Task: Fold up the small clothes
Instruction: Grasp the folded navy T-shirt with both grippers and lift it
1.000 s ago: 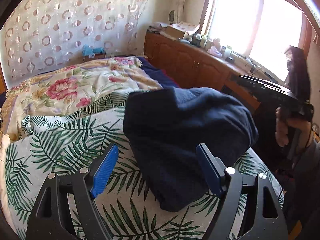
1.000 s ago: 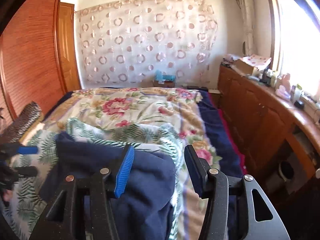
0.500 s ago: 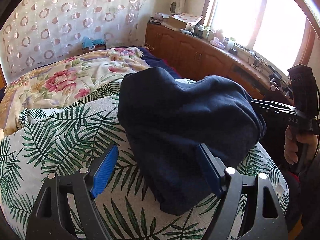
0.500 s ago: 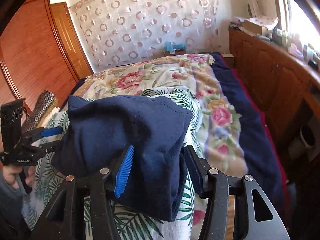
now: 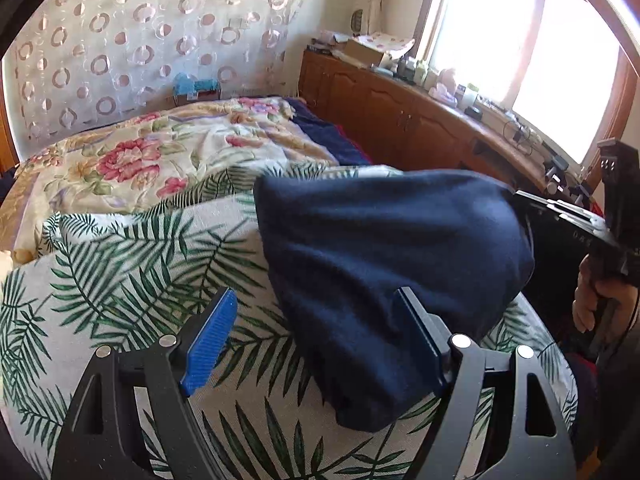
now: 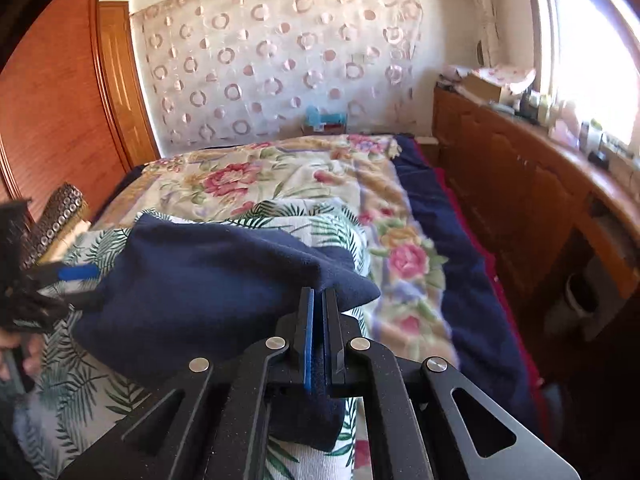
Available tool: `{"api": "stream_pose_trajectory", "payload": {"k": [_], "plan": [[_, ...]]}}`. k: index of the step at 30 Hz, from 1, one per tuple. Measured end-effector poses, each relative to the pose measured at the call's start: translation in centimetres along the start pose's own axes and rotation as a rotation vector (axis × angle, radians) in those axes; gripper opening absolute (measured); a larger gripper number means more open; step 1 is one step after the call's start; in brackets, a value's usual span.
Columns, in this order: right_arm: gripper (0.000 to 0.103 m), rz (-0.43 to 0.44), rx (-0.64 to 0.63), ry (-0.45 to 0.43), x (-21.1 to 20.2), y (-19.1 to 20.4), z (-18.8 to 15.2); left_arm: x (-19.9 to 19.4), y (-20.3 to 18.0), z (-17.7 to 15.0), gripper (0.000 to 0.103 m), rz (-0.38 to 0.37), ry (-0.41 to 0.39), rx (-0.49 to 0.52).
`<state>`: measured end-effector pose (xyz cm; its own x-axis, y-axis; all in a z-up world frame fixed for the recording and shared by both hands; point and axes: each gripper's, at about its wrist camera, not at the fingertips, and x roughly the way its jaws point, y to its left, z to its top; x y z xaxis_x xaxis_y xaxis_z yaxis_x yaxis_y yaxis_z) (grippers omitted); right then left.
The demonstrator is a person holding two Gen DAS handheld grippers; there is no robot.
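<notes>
Right tongs [image 6: 318, 300]: jaws were closing, nearly together, with a fold of the navy garment [image 6: 208, 292] pinched between the blue pads
Left tongs [image 5: 316, 336]: stood wide apart; the right-side finger pressed against the garment's near edge, the blue pad [image 5: 208, 344] on the other side hung clear over the leaf-print cover, nothing gripped
Navy garment: lay bunched on the bed, lifted at the corner the right tongs held, its lower end drooping toward the camera in the left wrist view [image 5: 384, 264]
Leaf-print cover [image 5: 120, 280]: white with green palm fronds, directly under the garment
Floral quilt [image 6: 280, 176]: spread farther up the bed, pink flowers on cream, a dark blue sheet [image 6: 452, 248] along its window side
Hand [image 5: 596, 300]: wrapped round the right tool's grip, seen at the left view's right edge
Wooden cabinet [image 6: 520, 200]: ran beside the bed under the bright window, its top cluttered with small items
Far wall: ring-patterned curtain [image 6: 272, 64]
</notes>
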<state>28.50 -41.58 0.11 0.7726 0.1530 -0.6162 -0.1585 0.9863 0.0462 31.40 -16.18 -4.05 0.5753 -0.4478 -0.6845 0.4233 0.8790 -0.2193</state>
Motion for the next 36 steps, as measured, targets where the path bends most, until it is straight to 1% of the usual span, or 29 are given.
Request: {"api": "stream_pose_trajectory", "payload": {"k": [1,2,3,4,5,6,8,9,11,13,14,15,18,19,20,21,22,23,24,25,26,27,30,33,34,35,36], "plan": [[0.012,-0.025,-0.008,-0.016,-0.4,0.3,0.4,-0.2,0.0,0.2,0.081,-0.004,-0.009,-0.001],[0.022,-0.032,-0.013,-0.037,-0.8,0.7,0.8,-0.4,0.0,0.6,0.081,-0.007,-0.019,0.002],[0.03,-0.014,-0.018,-0.064,-1.2,0.9,1.1,-0.3,-0.1,0.8,0.081,-0.008,-0.022,0.007],[0.034,0.011,-0.022,-0.091,-1.6,1.2,1.3,-0.2,-0.2,1.1,0.081,-0.007,-0.021,0.012],[0.042,0.029,-0.03,-0.106,-1.7,1.7,1.5,0.1,-0.3,1.4,0.081,-0.005,-0.019,0.017],[0.045,0.053,-0.043,-0.111,-1.6,2.1,1.7,0.5,-0.4,1.6,0.081,-0.004,-0.016,0.02],[0.045,0.105,-0.079,-0.088,-0.9,2.9,1.5,1.3,-0.4,1.7,0.081,0.005,0.0,0.024],[0.045,0.115,-0.099,-0.057,-0.1,3.5,1.3,1.7,-0.4,1.6,0.081,0.011,0.009,0.024],[0.045,0.093,-0.124,0.019,2.3,3.3,0.6,2.4,-0.3,1.3,0.081,0.024,0.034,0.021],[0.045,0.09,-0.126,0.088,4.1,2.4,-0.6,2.8,0.0,0.9,0.081,0.03,0.048,0.02],[0.045,0.09,-0.127,0.098,4.7,2.1,-1.2,2.9,0.1,0.8,0.081,0.031,0.052,0.019],[0.045,0.089,-0.12,0.069,4.4,1.8,-1.4,3.1,0.2,0.6,0.081,0.031,0.058,0.018],[0.045,0.089,-0.113,0.078,4.2,1.2,-0.7,3.8,0.3,0.3,0.081,0.019,0.084,0.007],[0.045,0.084,-0.117,0.078,4.2,1.3,-0.6,3.9,0.3,0.2,0.081,0.009,0.089,0.003],[0.046,0.074,-0.127,0.078,4.7,2.2,-0.5,4.2,0.4,0.2,0.081,-0.007,0.1,-0.006],[0.05,0.061,-0.14,0.079,4.7,2.8,-0.4,4.4,0.6,0.1,0.079,-0.018,0.109,-0.015],[0.054,0.041,-0.143,0.078,4.7,3.5,-0.3,4.5,0.8,0.1,0.074,-0.034,0.115,-0.026],[0.063,0.018,-0.137,0.063,4.5,3.7,-0.4,4.8,0.9,0.1,0.068,-0.057,0.126,-0.04],[0.075,0.0,-0.132,0.044,4.1,3.7,-0.5,4.9,1.0,0.1,0.066,-0.073,0.135,-0.05],[0.081,-0.016,-0.122,0.034,3.9,3.4,-0.5,5.2,1.1,0.0,0.062,-0.095,0.142,-0.06],[0.09,-0.028,-0.109,0.039,4.3,3.3,-0.7,5.3,0.9,0.1,0.062,-0.097,0.141,-0.059],[0.094,-0.027,-0.091,0.052,4.5,2.8,-0.9,5.4,0.9,0.1,0.062,-0.098,0.135,-0.056],[0.095,0.042,-0.013,0.109,5.9,1.8,-1.3,5.5,0.7,0.1,0.062,-0.104,0.132,-0.061],[0.095,0.106,0.058,0.149,6.6,1.0,-1.0,5.5,0.6,0.2,0.062,-0.103,0.134,-0.058],[0.095,0.126,0.074,0.162,6.6,0.7,-0.7,5.5,0.5,0.3,0.06,-0.101,0.134,-0.055],[0.095,0.142,0.084,0.169,6.8,0.6,-0.7,5.5,0.4,0.2,0.051,-0.103,0.131,-0.054],[0.092,0.152,0.086,0.17,6.7,0.3,-0.3,5.4,0.4,0.2,0.046,-0.115,0.13,-0.06]]}}
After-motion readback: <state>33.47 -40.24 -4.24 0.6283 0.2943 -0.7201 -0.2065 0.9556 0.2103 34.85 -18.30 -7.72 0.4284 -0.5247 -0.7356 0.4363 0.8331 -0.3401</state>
